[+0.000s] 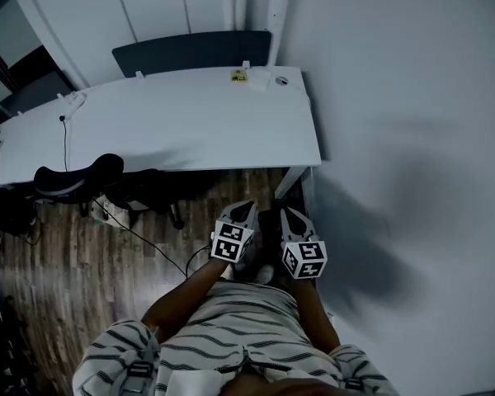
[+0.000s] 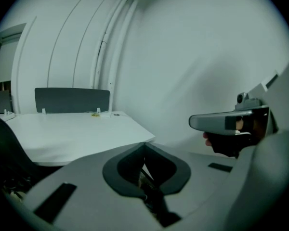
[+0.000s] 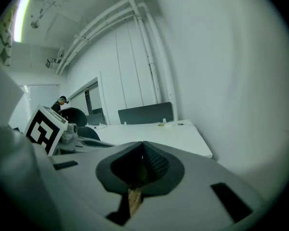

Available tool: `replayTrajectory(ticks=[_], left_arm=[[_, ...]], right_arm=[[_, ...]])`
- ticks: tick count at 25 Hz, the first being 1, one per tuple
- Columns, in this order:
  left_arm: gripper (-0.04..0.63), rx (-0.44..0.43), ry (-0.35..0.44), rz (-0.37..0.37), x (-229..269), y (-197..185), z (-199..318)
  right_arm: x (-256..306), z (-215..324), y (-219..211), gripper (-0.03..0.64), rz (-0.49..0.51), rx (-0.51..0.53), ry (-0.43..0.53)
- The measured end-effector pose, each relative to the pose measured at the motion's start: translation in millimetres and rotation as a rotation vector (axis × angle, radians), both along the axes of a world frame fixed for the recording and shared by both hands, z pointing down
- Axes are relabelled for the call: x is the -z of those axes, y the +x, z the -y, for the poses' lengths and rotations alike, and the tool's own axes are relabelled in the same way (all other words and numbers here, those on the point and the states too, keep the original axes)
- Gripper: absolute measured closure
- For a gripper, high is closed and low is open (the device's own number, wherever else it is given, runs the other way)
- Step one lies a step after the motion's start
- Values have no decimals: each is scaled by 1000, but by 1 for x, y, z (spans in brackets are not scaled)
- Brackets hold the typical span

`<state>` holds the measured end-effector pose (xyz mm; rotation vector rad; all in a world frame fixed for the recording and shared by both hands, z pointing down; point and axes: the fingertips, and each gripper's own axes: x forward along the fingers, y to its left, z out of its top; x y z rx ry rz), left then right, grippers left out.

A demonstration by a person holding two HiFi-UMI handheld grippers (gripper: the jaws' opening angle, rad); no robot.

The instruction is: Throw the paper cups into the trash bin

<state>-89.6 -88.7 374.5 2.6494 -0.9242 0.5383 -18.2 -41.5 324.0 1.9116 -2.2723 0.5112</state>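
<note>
The left claw (image 2: 144, 145) is pressed together, tips meeting, nothing pinched. The right claw (image 3: 143, 145) is likewise pressed together and empty, with wood floor (image 1: 66, 262) seen through the gap below its tips. In the head view both claws are held side by side, close in front of a striped shirt (image 1: 231, 337), and are pointed toward the near right corner of a white tabletop (image 1: 190, 122). A dark shape (image 1: 269, 221) is seen low between the two claws; whether it is the trash bin cannot be told. Where the paper cups are cannot be told either: on the far edge of the tabletop only a yellow item (image 1: 238, 76) and a small round thing (image 1: 281, 80) are seen, both too small to identify. A dark divider panel (image 1: 194, 52) is mounted upright along that far edge. A black chair (image 1: 74, 178) is parked at the near edge, left of the claws, and a cable (image 1: 148, 242) is trailed across the floor. A white wall (image 1: 412, 97) is seen just beside the tabletop's right end. In the right gripper view a person (image 3: 61, 104) is seen far off at left.
</note>
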Motion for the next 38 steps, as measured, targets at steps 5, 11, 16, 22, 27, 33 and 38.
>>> replayTrajectory(ticks=[5,11,16,22,27,33,38], left_arm=[[572,-2,-15,-53,22,0,-2],[572,4,33,-84,49,-2,6],[572,20,68,-109,61,-4,10],[572,33,124,-132,73,-2,13],[572,42,146,-142,79,0,16],[572,48,159,-149,82,6,17],[572,51,178,-158,85,10,17]], right_arm=[[12,7,-8,607,-4,22,19],[26,20,-8,607,-18,42,62],[37,30,-1,607,-23,33,96],[43,36,0,607,-38,38,131],[47,39,5,607,-43,39,152],[47,36,14,607,-50,33,162],[51,34,22,607,-54,25,190]])
